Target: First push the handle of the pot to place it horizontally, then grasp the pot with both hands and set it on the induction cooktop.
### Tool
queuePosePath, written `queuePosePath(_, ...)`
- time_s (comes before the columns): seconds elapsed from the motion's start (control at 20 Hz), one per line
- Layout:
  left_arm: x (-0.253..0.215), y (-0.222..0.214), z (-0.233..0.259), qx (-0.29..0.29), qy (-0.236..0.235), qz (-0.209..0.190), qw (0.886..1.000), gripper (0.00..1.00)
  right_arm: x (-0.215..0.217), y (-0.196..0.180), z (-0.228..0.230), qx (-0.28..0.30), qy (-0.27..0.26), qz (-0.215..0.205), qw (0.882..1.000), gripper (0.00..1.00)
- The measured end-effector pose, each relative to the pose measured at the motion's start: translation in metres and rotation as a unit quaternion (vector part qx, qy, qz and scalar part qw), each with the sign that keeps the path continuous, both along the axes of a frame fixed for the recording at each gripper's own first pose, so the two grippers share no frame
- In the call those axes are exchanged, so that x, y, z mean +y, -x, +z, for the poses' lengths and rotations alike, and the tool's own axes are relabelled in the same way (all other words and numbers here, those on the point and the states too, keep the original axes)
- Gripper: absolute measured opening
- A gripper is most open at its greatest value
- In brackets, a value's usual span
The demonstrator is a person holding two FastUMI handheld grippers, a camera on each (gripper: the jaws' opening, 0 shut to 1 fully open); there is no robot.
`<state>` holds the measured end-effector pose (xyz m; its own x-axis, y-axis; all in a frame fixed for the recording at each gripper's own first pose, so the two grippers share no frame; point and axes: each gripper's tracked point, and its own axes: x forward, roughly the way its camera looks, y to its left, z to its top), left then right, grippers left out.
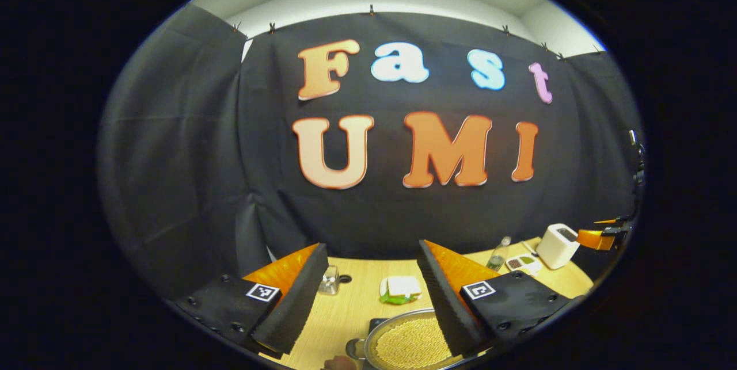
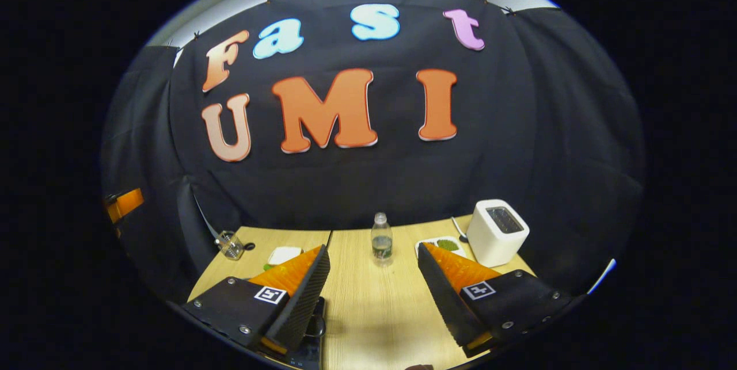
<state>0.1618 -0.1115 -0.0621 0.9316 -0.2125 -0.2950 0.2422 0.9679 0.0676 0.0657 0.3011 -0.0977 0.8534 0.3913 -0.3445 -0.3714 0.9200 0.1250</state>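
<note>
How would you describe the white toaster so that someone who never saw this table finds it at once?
Look at the wooden table in front of the black cloth wall, and go to its far right corner. The toaster stands there, beside a small tray and right of the clear water bottle. It is the only white box with a dark slot on top.

Lighting, both views: you work under even overhead room light, moderately bright on the wooden table [image 2: 374, 301], dim toward the dark cloth wall. Shadows: soft, short, beneath your right gripper [image 2: 374, 295]. Glare: a faint sheen on the pot [image 1: 403, 344] rim. Distortion: strong fisheye bending at the edges. Focus: centre sharp; your left gripper [image 1: 371, 295] slightly soft.
</note>
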Motion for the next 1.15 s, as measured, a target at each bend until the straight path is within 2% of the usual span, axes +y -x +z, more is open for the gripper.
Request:
queuePosePath(0.25, -0.022, 0.014, 0.096, -0.039, 0.040, -0.008, 0.998, 0.97, -0.060, 0.013, 0.095, -0.073, -0.009, -0.028, 0.997, 0.95)
queuePosePath(0.3, -0.024, 0.018, 0.110, -0.056, 0.037, -0.008, 0.998, 0.97, -0.070, 0.017, 0.108, -0.086, -0.008, -0.033, 0.996, 0.95)
queuePosePath(0.35, -0.021, 0.024, 0.123, -0.072, 0.029, -0.004, 0.997, 0.97, -0.079, 0.020, 0.121, -0.096, -0.006, -0.041, 0.995, 1.00)
queuePosePath(0.4, -0.019, 0.029, 0.136, -0.086, 0.020, 0.002, 0.996, 1.00, -0.087, 0.022, 0.130, -0.105, -0.006, -0.048, 0.993, 0.95)
queuePosePath(0.5, -0.024, 0.038, 0.157, -0.109, 0.021, 0.004, 0.994, 1.00, -0.106, 0.024, 0.148, -0.119, -0.009, -0.063, 0.991, 0.95)
queuePosePath(0.65, -0.044, 0.057, 0.186, -0.134, 0.050, -0.018, 0.990, 0.97, -0.120, 0.032, 0.170, -0.135, -0.021, -0.070, 0.988, 0.95)
queuePosePath(0.75, -0.050, 0.066, 0.202, -0.146, 0.070, -0.023, 0.987, 0.99, -0.127, 0.038, 0.176, -0.138, -0.028, -0.072, 0.987, 0.95)
queuePosePath(0.9, -0.071, 0.076, 0.208, -0.143, 0.105, -0.042, 0.983, 0.99, -0.135, 0.043, 0.181, -0.155, -0.019, -0.074, 0.985, 1.00)
queuePosePath(0.95, -0.077, 0.079, 0.208, -0.141, 0.113, -0.047, 0.982, 0.99, -0.136, 0.045, 0.183, -0.158, -0.019, -0.070, 0.985, 0.95)
queuePosePath(1.0, -0.081, 0.079, 0.208, -0.142, 0.118, -0.048, 0.982, 0.99, -0.135, 0.047, 0.184, -0.160, -0.021, -0.067, 0.985, 0.95)
queuePosePath(1.05, -0.083, 0.077, 0.209, -0.144, 0.121, -0.045, 0.981, 0.97, -0.136, 0.048, 0.184, -0.161, -0.025, -0.066, 0.985, 1.00)
queuePosePath(1.1, -0.086, 0.076, 0.208, -0.147, 0.121, -0.041, 0.981, 0.99, -0.137, 0.049, 0.182, -0.158, -0.027, -0.064, 0.985, 0.95)
queuePosePath(1.15, -0.091, 0.078, 0.206, -0.149, 0.120, -0.037, 0.981, 0.99, -0.138, 0.049, 0.179, -0.157, -0.027, -0.061, 0.985, 0.95)
